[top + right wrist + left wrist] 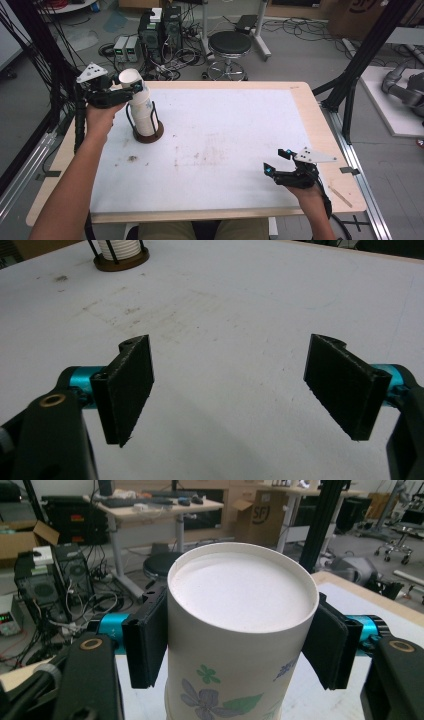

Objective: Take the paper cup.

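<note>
Spreading across most of the high view, the table [215,150] is a pale wooden top covered by a white sheet that carries faint brown smudges near its middle and left. Beyond its far edge stand a round black stool [229,45] and a cluster of computer boxes [160,30] with tangled cables on the grey floor. On the sheet's far left corner sits a stack of paper cups [141,107], upside down and held in a holder [148,134] with a dark round base and thin black upright rods — the base and the lowest cups also appear at the top of the right gripper view [120,250]. The topmost cup [240,630], white with a printed flower and leaves, is tilted a little off the stack, its flat bottom facing up. The left tongs [127,90] are clamped on this cup near its upper end, one black pad pressed against each side, as the left gripper view makes plain. The right tongs [280,161] are well apart from the cups, near the sheet's right front corner — their jaws spread wide with nothing between them, hovering just over bare sheet.
</note>
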{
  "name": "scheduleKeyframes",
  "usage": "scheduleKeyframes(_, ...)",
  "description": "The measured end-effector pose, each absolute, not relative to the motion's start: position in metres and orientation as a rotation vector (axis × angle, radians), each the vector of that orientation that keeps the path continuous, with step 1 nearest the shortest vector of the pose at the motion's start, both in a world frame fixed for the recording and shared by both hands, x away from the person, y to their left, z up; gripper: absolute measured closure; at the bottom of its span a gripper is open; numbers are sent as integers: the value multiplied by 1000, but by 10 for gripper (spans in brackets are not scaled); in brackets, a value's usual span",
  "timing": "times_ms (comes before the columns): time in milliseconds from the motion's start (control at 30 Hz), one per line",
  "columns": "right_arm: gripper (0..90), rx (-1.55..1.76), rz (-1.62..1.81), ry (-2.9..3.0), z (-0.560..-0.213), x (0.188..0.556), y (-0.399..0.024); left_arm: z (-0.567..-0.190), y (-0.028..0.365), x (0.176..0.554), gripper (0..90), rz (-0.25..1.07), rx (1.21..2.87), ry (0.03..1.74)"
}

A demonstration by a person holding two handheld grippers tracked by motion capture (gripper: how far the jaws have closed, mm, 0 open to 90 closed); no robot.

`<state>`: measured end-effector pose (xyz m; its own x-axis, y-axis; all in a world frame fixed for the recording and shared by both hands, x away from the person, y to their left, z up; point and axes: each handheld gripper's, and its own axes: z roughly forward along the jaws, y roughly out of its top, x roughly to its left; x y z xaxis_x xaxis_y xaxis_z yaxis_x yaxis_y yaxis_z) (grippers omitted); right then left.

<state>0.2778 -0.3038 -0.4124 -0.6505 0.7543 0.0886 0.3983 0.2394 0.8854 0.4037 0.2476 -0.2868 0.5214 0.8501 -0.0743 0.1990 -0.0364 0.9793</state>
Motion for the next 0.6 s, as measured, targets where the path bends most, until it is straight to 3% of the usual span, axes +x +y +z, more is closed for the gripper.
scheduleKeyframes(600, 205, 1055, 1386, 2164, -412, 278, -300, -253, 245, 367, 346, 619, 1484, 764)
